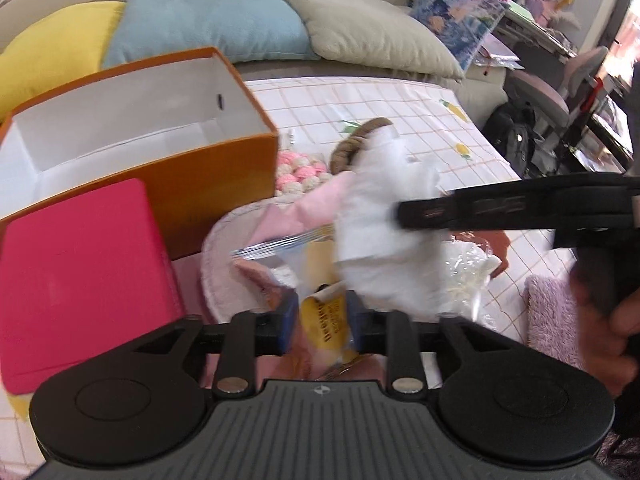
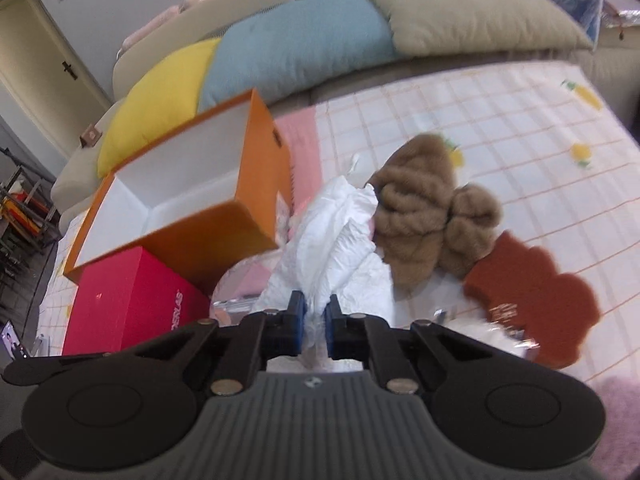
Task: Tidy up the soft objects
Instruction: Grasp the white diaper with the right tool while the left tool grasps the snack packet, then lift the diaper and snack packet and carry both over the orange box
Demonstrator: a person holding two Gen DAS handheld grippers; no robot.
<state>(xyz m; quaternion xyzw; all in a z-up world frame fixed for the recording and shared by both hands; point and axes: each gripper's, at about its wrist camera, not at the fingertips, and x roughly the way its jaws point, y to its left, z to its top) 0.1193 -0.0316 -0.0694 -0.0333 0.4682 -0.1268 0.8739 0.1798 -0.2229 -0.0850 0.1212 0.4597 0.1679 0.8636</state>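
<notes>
Our right gripper (image 2: 313, 322) fingers clamp the limp white cloth (image 2: 336, 240); left gripper (image 1: 320, 316) pinches a slippery plastic bag (image 1: 304, 264) (light, floppy).

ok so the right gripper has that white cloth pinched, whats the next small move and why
Probably carry it up and left over the orange box and release. The right gripper is shut on the white cloth, the box stands open and looks empty inside, close by on the left. The left gripper is shut on a yellow packet, so it seems occupied.
</notes>
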